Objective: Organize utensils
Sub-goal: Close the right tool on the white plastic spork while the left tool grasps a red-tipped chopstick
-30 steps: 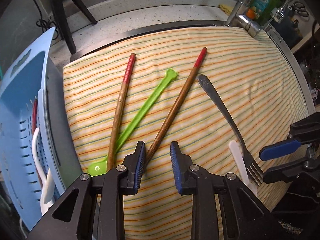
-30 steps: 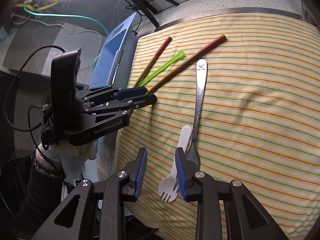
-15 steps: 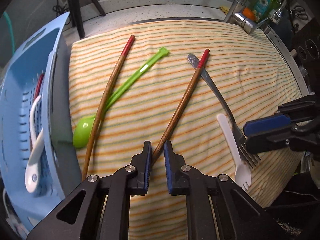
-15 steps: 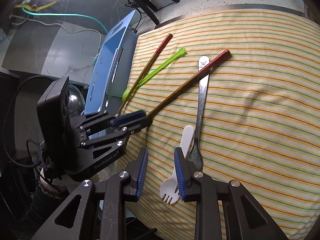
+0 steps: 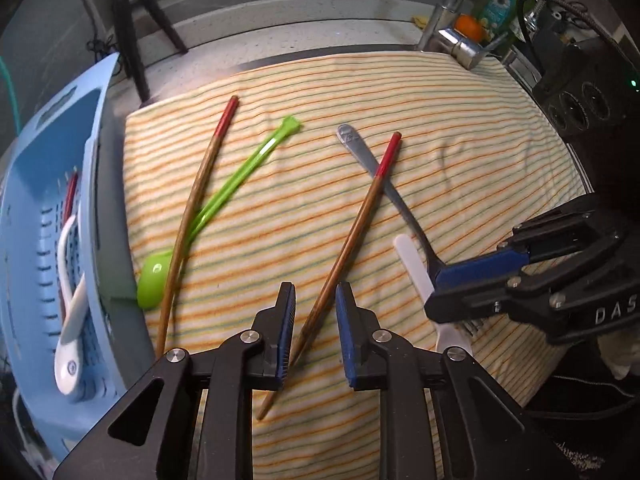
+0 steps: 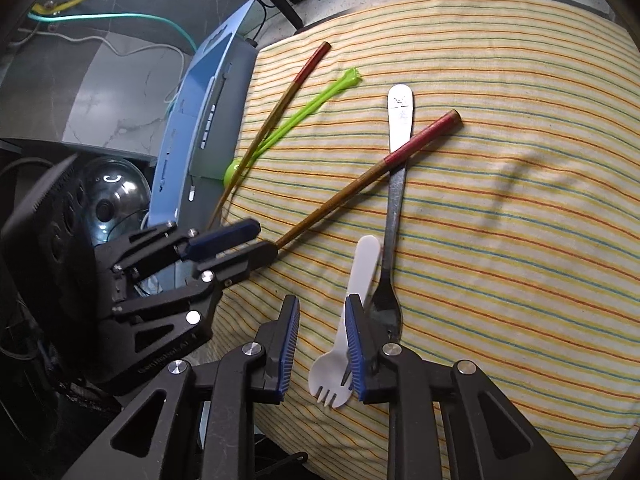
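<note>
While my left gripper straddles the chopstick on the striped cloth, jaws spread, I'm mid-pickup; next I close, then carry it to the blue basket; my right gripper, spread, flanks the white spork.

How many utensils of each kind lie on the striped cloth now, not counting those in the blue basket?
Chopsticks: 2
Green spoon: 1
Metal fork: 1
White plastic fork: 1
Total: 5
</note>
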